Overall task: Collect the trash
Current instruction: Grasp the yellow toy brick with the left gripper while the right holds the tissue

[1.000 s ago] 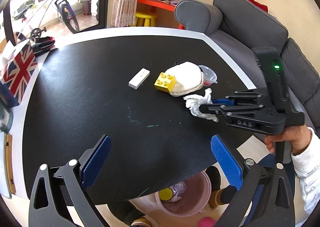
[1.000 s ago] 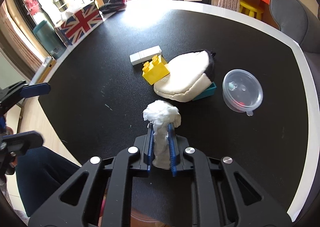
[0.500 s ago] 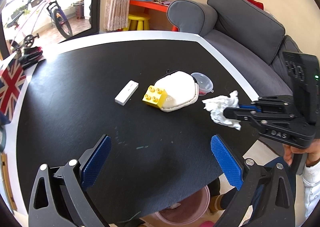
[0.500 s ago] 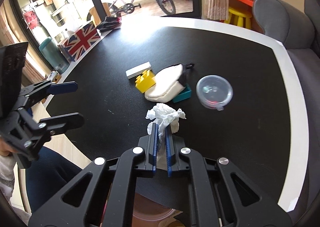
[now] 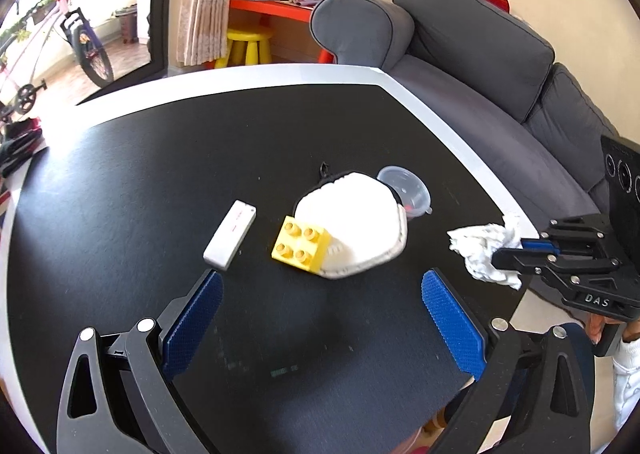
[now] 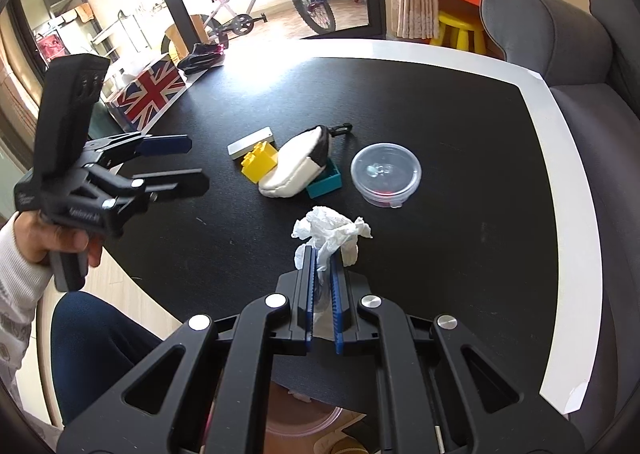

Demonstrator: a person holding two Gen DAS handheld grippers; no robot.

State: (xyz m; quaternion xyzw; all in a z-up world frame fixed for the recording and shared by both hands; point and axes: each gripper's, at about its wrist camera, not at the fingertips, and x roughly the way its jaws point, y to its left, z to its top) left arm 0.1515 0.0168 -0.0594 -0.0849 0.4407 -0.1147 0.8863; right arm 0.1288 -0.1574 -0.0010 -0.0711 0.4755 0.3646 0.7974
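Note:
My right gripper [image 6: 322, 254] is shut on a crumpled white tissue [image 6: 328, 230] and holds it above the near edge of the black table [image 6: 440, 110]. It also shows in the left wrist view [image 5: 508, 252] with the tissue [image 5: 482, 250] at the table's right edge. My left gripper [image 5: 320, 290] is open and empty above the table's near part; it also shows in the right wrist view [image 6: 188, 162]. A pink bin [image 6: 304, 422] sits below the table edge, partly hidden under my right gripper.
On the table lie a white test cassette [image 5: 230, 234], a yellow toy brick [image 5: 301, 246], a white pouch [image 5: 356, 226], a teal block [image 6: 326, 184] and a clear lidded tub [image 6: 386, 174]. A grey sofa [image 5: 480, 66] stands to the right. A Union Jack box [image 6: 150, 92] is far left.
My right gripper has lifted the tissue off the table and drawn it back toward the near right edge. My left gripper has shifted forward over the table, still open.

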